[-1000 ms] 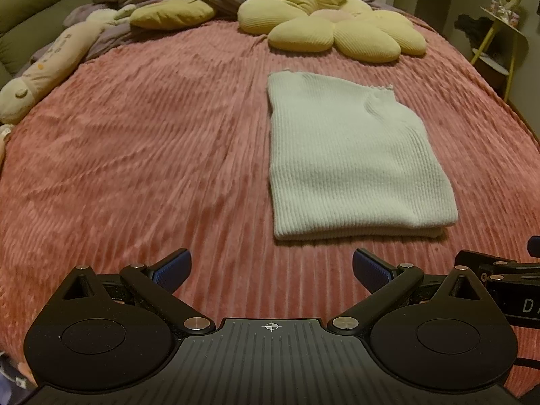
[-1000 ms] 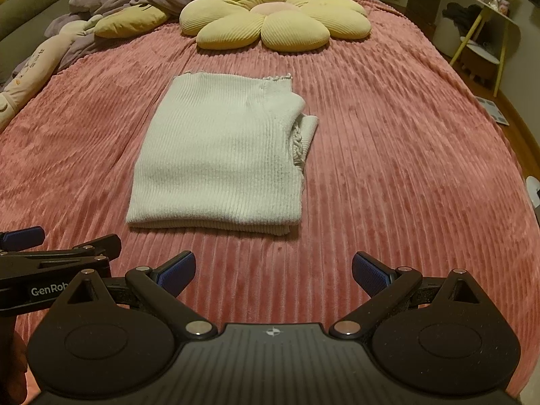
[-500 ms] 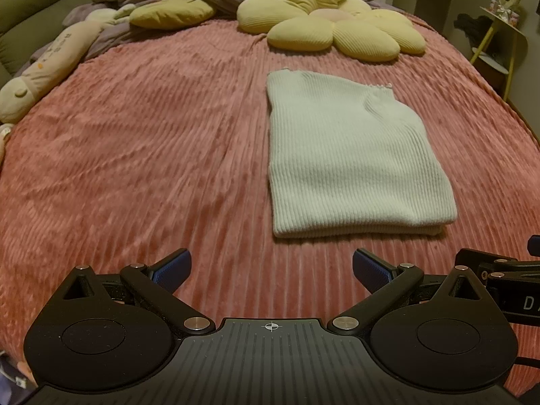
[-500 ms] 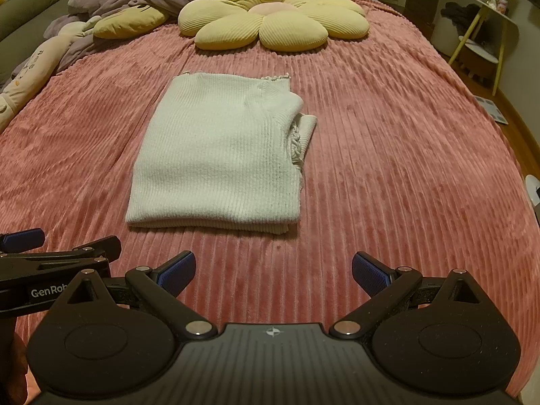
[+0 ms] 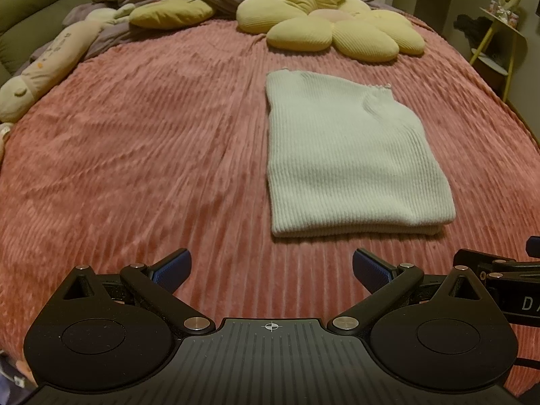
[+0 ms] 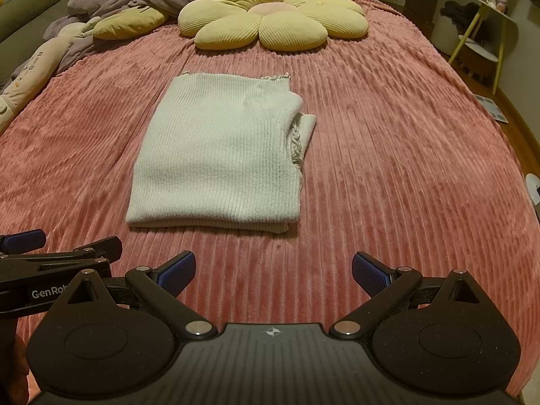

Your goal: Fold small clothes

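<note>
A pink ribbed bedspread (image 6: 388,141), a flower cushion (image 6: 270,20), and a yellow-legged side table (image 6: 486,30) in dim light.

Folded sweater (image 6: 219,155) on bedspread (image 6: 388,168), before flower cushion (image 6: 270,23).

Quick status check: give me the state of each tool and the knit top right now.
Left tool: open, empty, short of the garment.
Right tool: open, empty, short of the garment.
White knit top: folded, lying flat on the pink bedspread, a bit of fabric poking out at its right edge.
</note>
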Demonstrator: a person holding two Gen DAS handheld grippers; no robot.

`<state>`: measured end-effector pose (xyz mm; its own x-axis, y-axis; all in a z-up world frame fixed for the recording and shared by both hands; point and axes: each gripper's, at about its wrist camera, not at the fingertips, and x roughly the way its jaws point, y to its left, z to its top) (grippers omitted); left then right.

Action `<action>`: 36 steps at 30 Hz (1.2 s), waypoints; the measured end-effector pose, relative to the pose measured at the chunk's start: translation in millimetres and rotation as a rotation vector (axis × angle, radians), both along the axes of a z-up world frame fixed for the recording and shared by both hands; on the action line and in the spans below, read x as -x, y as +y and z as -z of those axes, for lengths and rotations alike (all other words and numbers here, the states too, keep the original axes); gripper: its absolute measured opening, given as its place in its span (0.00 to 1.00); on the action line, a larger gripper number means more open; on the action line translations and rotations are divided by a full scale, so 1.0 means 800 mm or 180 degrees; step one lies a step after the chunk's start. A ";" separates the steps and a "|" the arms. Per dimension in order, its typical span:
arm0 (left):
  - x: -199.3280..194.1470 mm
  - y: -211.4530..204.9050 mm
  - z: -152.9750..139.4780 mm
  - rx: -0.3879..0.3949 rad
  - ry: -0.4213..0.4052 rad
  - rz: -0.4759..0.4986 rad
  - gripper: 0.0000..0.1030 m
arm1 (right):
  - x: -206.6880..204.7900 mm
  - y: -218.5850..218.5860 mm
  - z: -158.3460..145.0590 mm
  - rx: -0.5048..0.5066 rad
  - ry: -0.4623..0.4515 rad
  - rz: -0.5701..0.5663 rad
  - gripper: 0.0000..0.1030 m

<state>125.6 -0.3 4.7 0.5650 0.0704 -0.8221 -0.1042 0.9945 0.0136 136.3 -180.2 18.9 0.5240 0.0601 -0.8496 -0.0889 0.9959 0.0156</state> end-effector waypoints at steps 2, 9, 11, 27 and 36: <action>0.000 0.000 0.000 0.0007 -0.0001 0.0001 1.00 | 0.000 0.000 0.000 -0.0006 0.0004 -0.0002 0.96; 0.000 0.000 0.000 0.0009 0.0001 0.0000 1.00 | 0.001 0.001 -0.001 -0.0007 0.0003 0.0008 0.96; 0.000 0.000 -0.001 0.0016 0.0004 0.0001 1.00 | 0.002 0.001 -0.001 -0.0013 0.0000 0.0013 0.96; 0.001 -0.006 -0.005 -0.0007 0.0002 0.0015 1.00 | 0.004 -0.003 -0.004 -0.0033 -0.0017 0.0048 0.96; 0.001 -0.009 -0.007 0.0017 0.0004 0.0015 1.00 | 0.004 -0.003 -0.004 -0.0036 -0.0012 0.0049 0.96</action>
<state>125.2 -7.3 10.2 0.5643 0.0632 -0.8232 -0.0993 0.9950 0.0083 132.8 -182.3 22.2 0.5282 0.0616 -0.8469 -0.0738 0.9969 0.0265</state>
